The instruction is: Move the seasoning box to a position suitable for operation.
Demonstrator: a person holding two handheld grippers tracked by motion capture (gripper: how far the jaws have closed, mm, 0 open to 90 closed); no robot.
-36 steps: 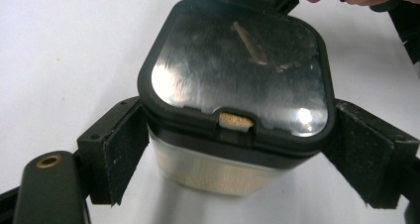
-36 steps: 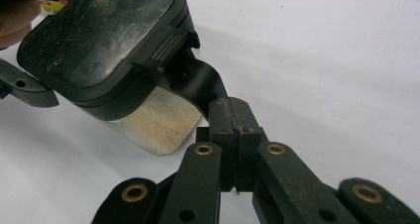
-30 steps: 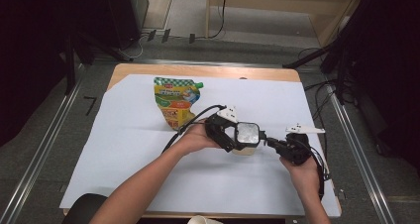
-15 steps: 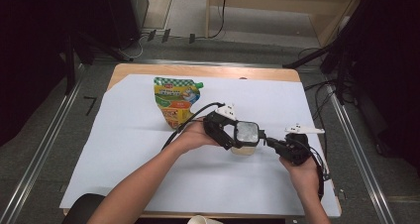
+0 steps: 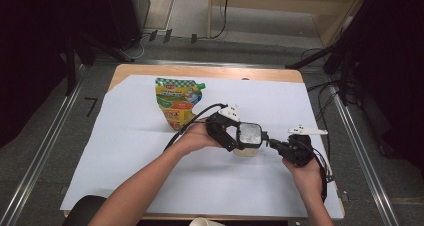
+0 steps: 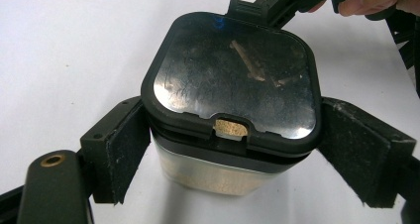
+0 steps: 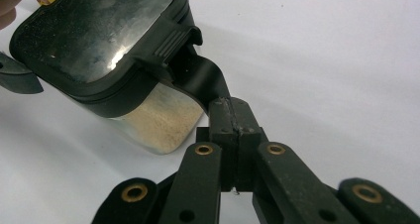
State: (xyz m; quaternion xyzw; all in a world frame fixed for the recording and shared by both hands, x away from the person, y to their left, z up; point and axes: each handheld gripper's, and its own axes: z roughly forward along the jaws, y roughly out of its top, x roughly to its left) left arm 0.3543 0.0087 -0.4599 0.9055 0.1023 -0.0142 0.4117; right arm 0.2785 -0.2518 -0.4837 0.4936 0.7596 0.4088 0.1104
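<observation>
A square metal container (image 5: 248, 136) with a black lid and a clear window stands on the white sheet, right of centre. Pale powder shows through its window (image 6: 233, 75). My left gripper (image 5: 239, 140) is shut on the container, one pad (image 6: 121, 152) pressed to each side of it. From the right, my right gripper (image 5: 272, 144) reaches to the lid's edge. In the right gripper view, that gripper (image 7: 233, 116) is shut on the lid's black latch tab (image 7: 200, 80), which hangs down from the lid rim (image 7: 168, 40).
A green and yellow stand-up pouch (image 5: 177, 102) stands behind and to the left of the container. The white sheet (image 5: 125, 151) covers most of the wooden table (image 5: 200, 71). Metal rails run along both sides, and dark equipment stands beyond the far edge.
</observation>
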